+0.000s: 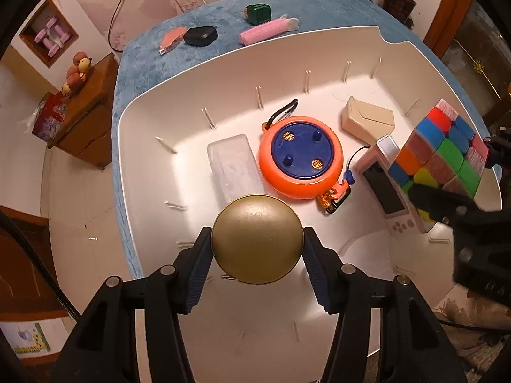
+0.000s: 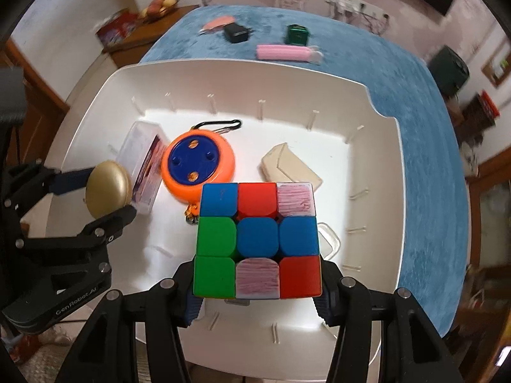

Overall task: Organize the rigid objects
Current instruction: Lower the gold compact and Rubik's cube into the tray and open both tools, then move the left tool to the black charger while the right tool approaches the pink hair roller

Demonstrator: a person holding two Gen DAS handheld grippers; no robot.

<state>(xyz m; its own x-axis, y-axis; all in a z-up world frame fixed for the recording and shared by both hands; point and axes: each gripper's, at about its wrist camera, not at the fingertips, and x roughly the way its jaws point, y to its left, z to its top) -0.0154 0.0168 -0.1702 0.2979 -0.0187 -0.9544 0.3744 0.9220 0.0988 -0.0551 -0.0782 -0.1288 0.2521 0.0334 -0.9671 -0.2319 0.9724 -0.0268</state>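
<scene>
- Left wrist view: my left tool [image 1: 257, 249] is clenching the gold round case [image 1: 257, 238] over the white bin [image 1: 153, 121], orange reel [image 1: 300, 156] at one o'clock.
- My right tool [image 2: 257, 290] is gripping the puzzle cube [image 2: 257, 239] above that bin, beige box [image 2: 292, 167] at twelve o'clock.

Below the left tongs [image 1: 257, 247], bare bin floor [image 1: 242, 335] lies free. Ahead stand the clear box [image 1: 231, 166] and orange reel [image 1: 300, 156]. Under the right tongs [image 2: 257, 282] lies the pink device [image 1: 383, 185], beige block [image 2: 289, 167] beyond

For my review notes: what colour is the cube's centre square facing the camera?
Blue, on the puzzle cube; clearest in the right wrist view.
</scene>
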